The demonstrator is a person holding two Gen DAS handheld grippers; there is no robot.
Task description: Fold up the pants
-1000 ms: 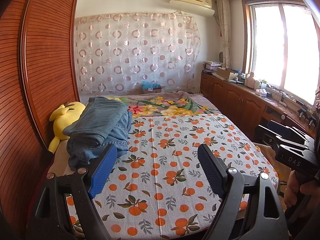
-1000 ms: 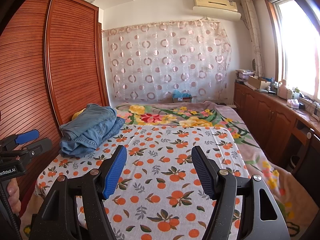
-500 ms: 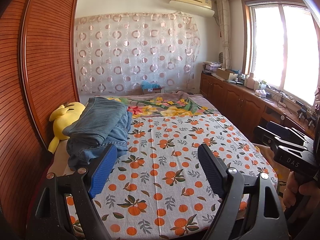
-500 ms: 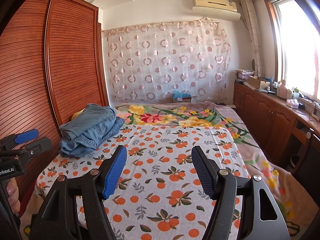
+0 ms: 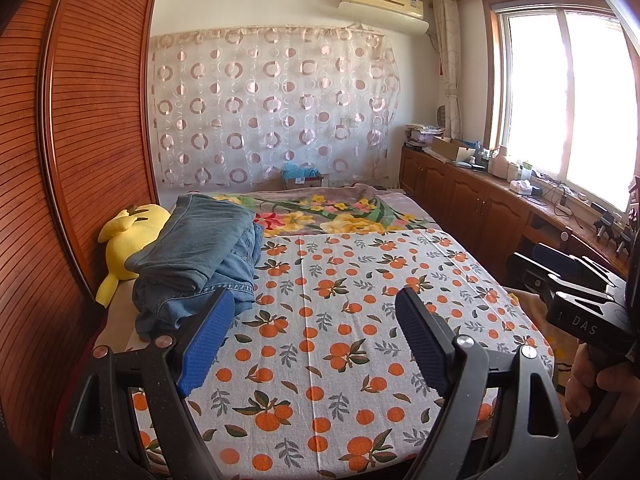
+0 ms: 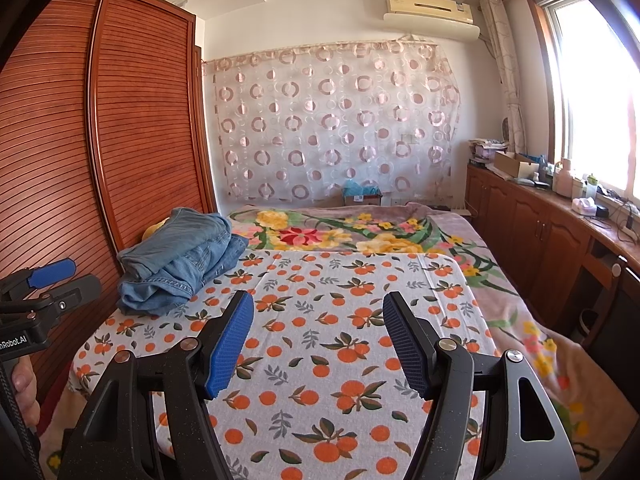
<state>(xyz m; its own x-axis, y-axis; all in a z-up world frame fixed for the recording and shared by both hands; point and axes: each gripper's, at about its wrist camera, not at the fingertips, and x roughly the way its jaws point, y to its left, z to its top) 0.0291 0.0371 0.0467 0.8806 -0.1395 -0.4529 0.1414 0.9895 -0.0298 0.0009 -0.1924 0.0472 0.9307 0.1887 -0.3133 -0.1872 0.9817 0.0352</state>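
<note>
Nothing has shifted over the last second: we hold both the left gripper (image 5: 310, 334) and right gripper (image 6: 318, 338) with fingers wide apart, empty, while the jeans (image 6: 180, 260) lie bundled at the bed's (image 6: 360, 280) left edge.

My left gripper (image 5: 314, 332) and right gripper (image 6: 318, 338) are showing black speckled frames, silver pivot screws and blue ribbed pads (image 6: 230, 344). White lettering "DAS" is showing on one black body, "nRobot.AI" on the other.
</note>
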